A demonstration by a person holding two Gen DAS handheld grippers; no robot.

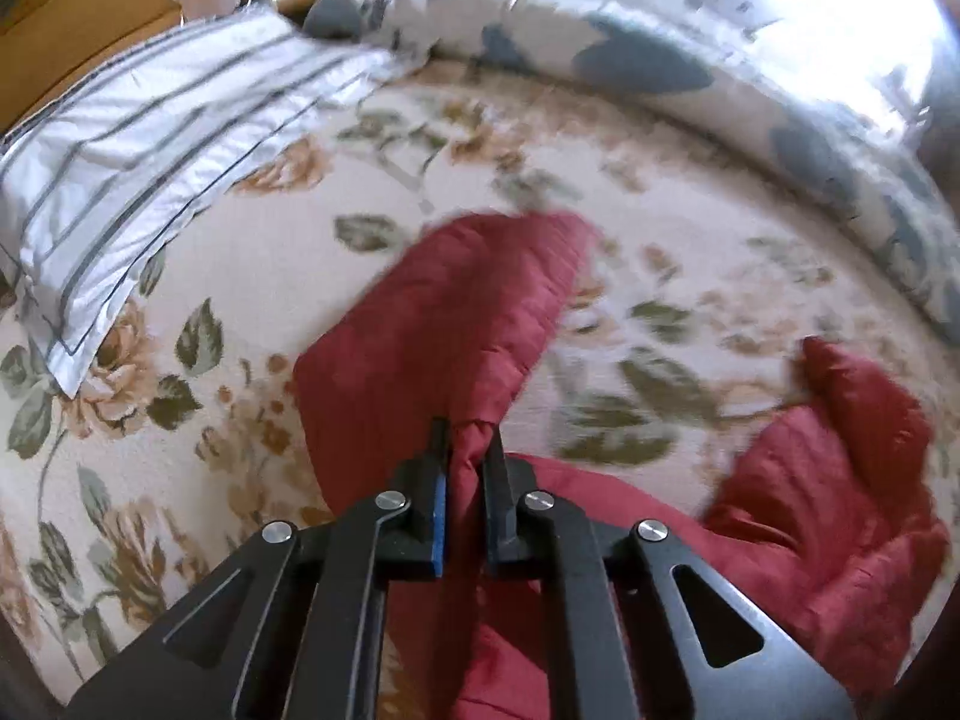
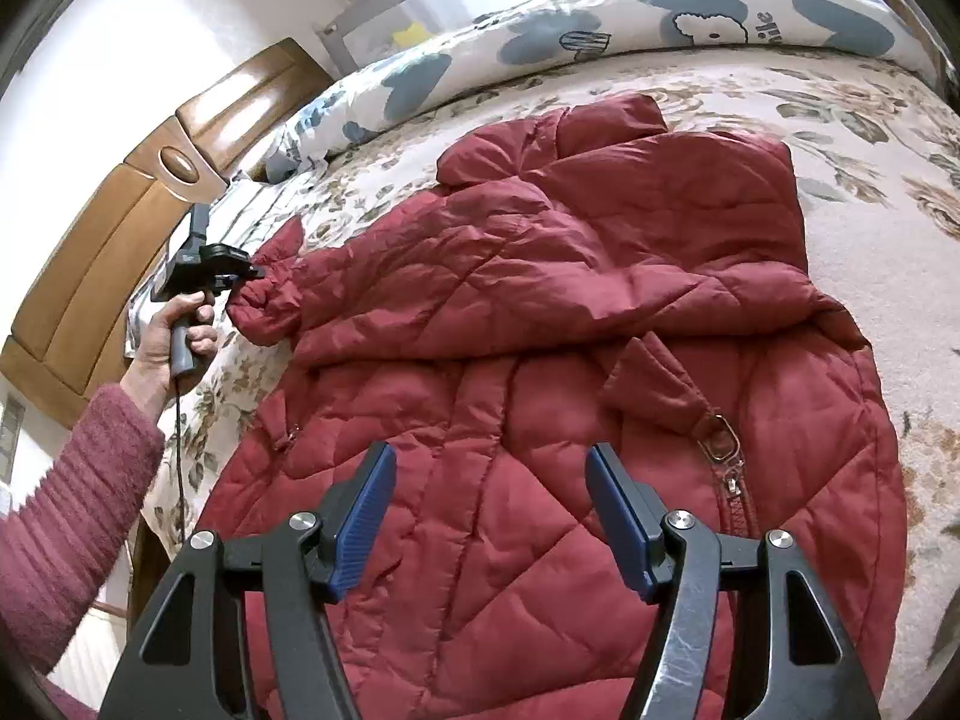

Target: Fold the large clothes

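Observation:
A dark red quilted jacket (image 2: 540, 360) lies spread on a floral bedspread (image 2: 870, 252), its zipper (image 2: 729, 468) to the right. My left gripper (image 1: 467, 438) is shut on the jacket's sleeve (image 1: 444, 324) near the cuff; in the right wrist view the left gripper (image 2: 249, 273) holds that sleeve end at the jacket's left side. My right gripper (image 2: 491, 516) is open and empty, hovering over the jacket's lower body.
A striped pillow (image 1: 138, 162) lies at the bed's head by a wooden headboard (image 2: 120, 228). A rolled blue-and-white duvet (image 2: 600, 24) runs along the far side of the bed. A cable (image 2: 180, 462) hangs below the left hand.

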